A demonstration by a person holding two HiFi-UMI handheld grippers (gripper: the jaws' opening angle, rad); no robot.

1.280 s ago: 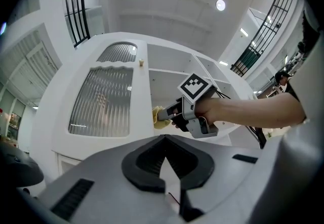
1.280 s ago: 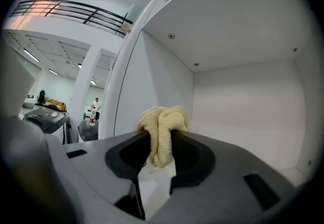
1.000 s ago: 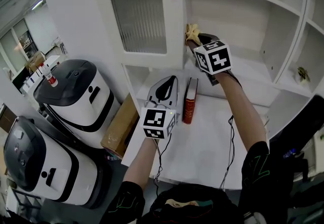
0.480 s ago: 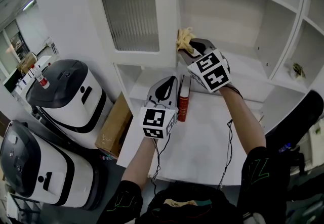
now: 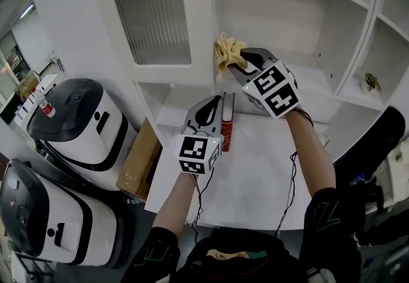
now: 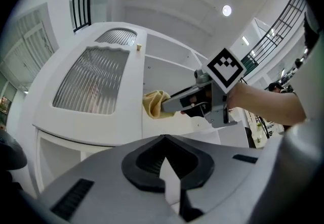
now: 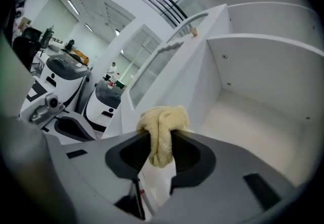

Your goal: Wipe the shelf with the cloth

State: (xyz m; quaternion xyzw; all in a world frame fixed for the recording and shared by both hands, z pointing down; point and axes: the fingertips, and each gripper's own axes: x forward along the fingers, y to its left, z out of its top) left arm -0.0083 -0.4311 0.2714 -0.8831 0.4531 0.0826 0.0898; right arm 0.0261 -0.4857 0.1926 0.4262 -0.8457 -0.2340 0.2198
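Right gripper (image 5: 235,63) fingers clenched on fluffy, crumpled yellow terry cloth (image 5: 226,52), w/ smooth white shelf (image 7: 253,122) ahead-right of tips; left gripper (image 5: 213,103) fingers pressed together, empty, slim red book (image 5: 227,123) just right.

No word or number can be read. The left cube (image 5: 199,154) and right cube (image 5: 276,89) carry only black-and-white square patterns; the book's (image 5: 227,123) spine is too small.
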